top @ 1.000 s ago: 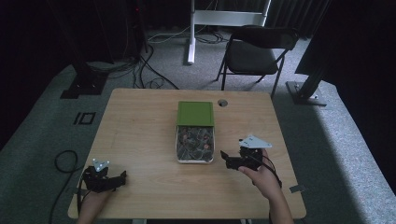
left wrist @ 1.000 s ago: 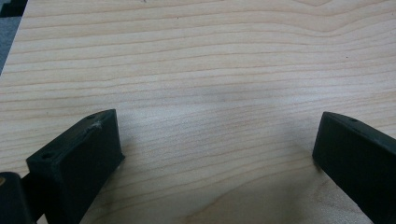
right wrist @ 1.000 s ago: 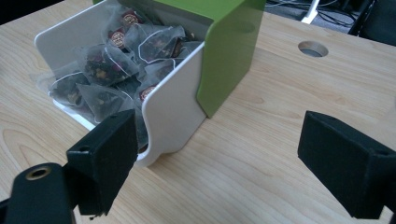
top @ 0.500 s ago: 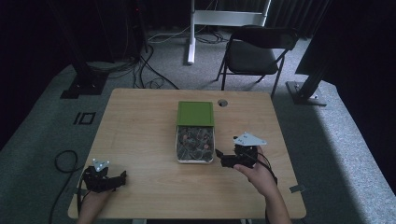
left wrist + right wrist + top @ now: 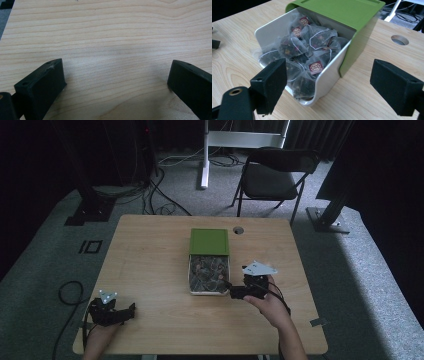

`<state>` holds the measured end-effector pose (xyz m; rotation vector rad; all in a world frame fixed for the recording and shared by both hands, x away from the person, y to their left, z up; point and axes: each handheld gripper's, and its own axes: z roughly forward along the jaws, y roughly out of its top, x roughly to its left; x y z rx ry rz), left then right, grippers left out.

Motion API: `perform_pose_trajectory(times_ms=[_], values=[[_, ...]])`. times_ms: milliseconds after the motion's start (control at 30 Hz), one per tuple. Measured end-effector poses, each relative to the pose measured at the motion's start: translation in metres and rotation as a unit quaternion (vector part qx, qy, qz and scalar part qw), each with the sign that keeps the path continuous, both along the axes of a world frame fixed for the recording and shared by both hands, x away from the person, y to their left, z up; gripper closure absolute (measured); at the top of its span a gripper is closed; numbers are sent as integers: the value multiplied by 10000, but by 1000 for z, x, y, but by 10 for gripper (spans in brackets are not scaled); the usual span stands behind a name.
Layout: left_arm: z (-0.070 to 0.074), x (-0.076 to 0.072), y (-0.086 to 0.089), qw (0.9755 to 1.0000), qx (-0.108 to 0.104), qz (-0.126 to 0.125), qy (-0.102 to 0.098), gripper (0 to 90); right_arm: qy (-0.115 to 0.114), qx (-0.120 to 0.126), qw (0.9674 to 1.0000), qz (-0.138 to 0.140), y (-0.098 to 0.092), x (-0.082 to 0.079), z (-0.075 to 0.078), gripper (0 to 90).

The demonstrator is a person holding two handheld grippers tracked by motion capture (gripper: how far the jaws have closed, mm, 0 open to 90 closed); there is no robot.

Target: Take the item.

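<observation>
A white box with a slid-back green lid sits mid-table, holding several tea bags in clear sachets. My right gripper is open at the box's near right corner, jaws wide apart, pointing left at it. In the right gripper view the box's white rim lies between the jaws and the green lid covers its far end. My left gripper rests open near the table's front left corner, over bare wood, holding nothing.
The wooden table has a round cable hole behind the box. A black folding chair stands beyond the far edge. Cables lie on the grey floor at the left.
My right gripper has moved left and a little nearer, closing in on the box's near right corner. The left gripper has stayed still.
</observation>
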<state>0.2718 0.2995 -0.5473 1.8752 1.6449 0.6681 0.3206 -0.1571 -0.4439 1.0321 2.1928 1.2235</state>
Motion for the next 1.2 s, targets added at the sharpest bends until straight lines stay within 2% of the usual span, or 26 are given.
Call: perform_pose_trajectory(times_ms=[367,533,1200], values=[[0,0,0,10000,-5,6,-5,17,-29,-58,9997,228,17,2,1,143],[0,0,0,10000,-3,5,-5,16,8,-12,9995,318,25,3,-1,154],[0,0,0,10000,-5,5,-5,17,102,-94,9980,617,56,7,-7,175]])
